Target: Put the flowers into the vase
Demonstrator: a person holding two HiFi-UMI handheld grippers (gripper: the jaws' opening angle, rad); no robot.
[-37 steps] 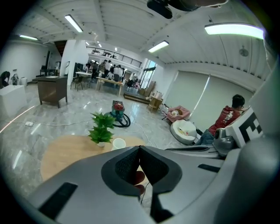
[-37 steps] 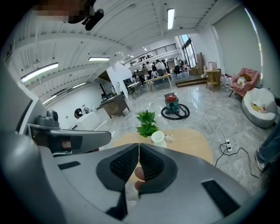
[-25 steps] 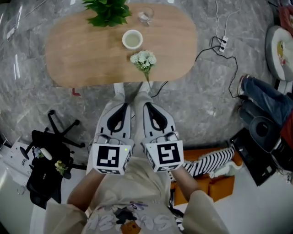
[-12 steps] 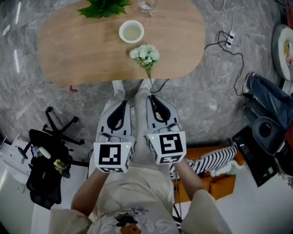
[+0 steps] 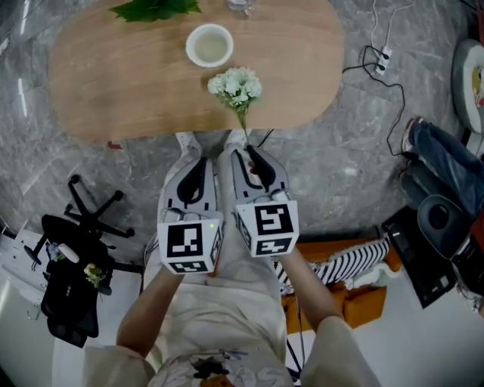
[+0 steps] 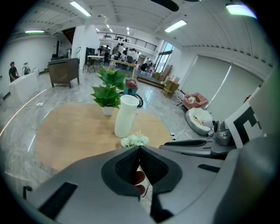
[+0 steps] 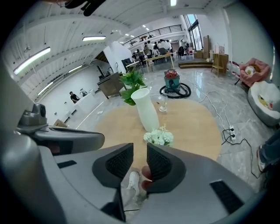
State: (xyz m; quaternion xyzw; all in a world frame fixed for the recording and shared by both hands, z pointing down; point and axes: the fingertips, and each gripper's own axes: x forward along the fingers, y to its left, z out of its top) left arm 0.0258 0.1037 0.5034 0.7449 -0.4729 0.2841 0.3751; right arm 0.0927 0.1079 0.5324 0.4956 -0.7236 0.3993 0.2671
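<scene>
A bunch of white flowers [image 5: 237, 87] lies on the wooden table [image 5: 113, 83] close to its near edge, stems toward me. Just behind it stands the white vase [image 5: 210, 45], upright and seen from above. Both grippers hang side by side over the floor, short of the table edge and pointing at the flowers. My left gripper [image 5: 201, 163] is shut with nothing in it; its pads meet in the left gripper view [image 6: 140, 148]. My right gripper [image 5: 249, 152] has just been opening; a narrow gap shows between its pads [image 7: 140, 151], with nothing between them.
A potted green plant [image 5: 155, 7] and a drinking glass [image 5: 240, 4] stand at the table's far side. A black office chair [image 5: 76, 249] is on the floor at left. A power strip with cables [image 5: 384, 54] and a seated person's legs [image 5: 442, 151] are at right.
Both grippers have come closer to the table's near edge and the flowers. The table has slid upward in the head view. The right gripper's jaws have parted slightly.
</scene>
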